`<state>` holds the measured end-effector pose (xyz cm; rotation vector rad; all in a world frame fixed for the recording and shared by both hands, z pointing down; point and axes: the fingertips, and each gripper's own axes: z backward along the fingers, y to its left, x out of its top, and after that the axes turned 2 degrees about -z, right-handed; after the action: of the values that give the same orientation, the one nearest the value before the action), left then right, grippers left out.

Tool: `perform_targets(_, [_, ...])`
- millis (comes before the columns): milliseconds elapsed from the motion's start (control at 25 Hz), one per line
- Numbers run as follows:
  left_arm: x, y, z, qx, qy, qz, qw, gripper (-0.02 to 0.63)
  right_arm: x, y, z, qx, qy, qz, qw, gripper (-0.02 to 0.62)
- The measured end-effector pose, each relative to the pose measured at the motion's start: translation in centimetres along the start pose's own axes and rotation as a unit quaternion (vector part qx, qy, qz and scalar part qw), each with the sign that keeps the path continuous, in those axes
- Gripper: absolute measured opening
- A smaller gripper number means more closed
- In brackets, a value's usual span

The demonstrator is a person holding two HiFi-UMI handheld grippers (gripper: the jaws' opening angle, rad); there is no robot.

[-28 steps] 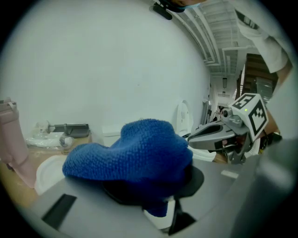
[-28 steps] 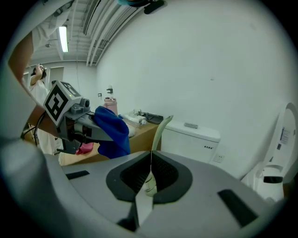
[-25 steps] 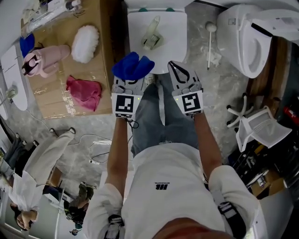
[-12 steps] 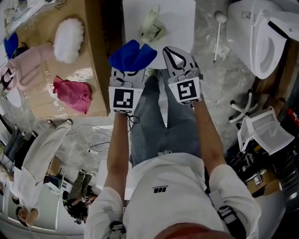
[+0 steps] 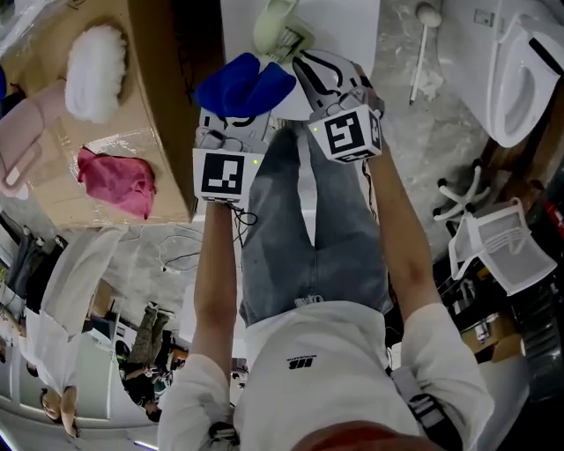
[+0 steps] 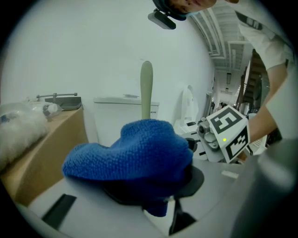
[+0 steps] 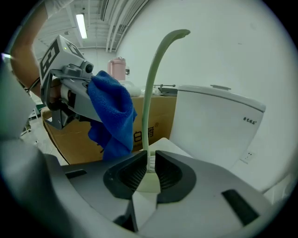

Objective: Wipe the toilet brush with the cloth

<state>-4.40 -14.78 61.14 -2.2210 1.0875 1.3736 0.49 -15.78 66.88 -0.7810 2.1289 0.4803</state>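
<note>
Holding the blue cloth point(image 6: 135, 148) bunched in the left gripper point(image 6: 156, 193), clamped shut on it. Just opened the right gripper point(image 7: 148, 174) about halfway, with the toilet brush point(image 7: 150, 93) standing upright in the gap, seemingly not yet pinched. Might tip the brush off the white table point(image 5: 344, 22) if closed off-centre or down at the bristles, or let the thin curved handle twist loose once rubbed with the cloth.

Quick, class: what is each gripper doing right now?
Left gripper: shut on the blue cloth.
Right gripper: open, jaws just opening, brush between them.
</note>
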Motion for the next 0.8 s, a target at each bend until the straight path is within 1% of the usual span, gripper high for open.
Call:
perform_targets(120, [-0.7, 0.0, -0.9, -0.006, 0.006, -0.007, 0.9999, 0.135, -0.4, 0.1, -1.2, 0.016, -0.002, 0.013, 1.000, 0.055])
perform_targets(280, [-1.3, 0.3, -2.2, -0.012, 0.011, -0.006, 0.9999, 0.149, -0.9, 0.4, -2.6, 0.034, 0.001, 0.038, 0.999, 0.072])
perform_targets(400, [-1.8, 0.5, -3.2, -0.014, 0.014, -0.006, 0.9998, 0.161, -1.3, 0.5, -3.5, 0.045, 0.004, 0.042, 0.998, 0.086])
perform_targets(560, [-2.0, 0.8, -4.5, -0.019, 0.013, 0.002, 0.9997, 0.176, -1.6, 0.5, -4.5, 0.058, 0.009, 0.048, 0.997, 0.091])
perform_targets(800, [-2.3, 1.2, -6.4, -0.026, 0.011, 0.015, 0.9995, 0.183, -2.8, 1.0, -5.8, 0.084, 0.026, 0.063, 0.994, 0.098])
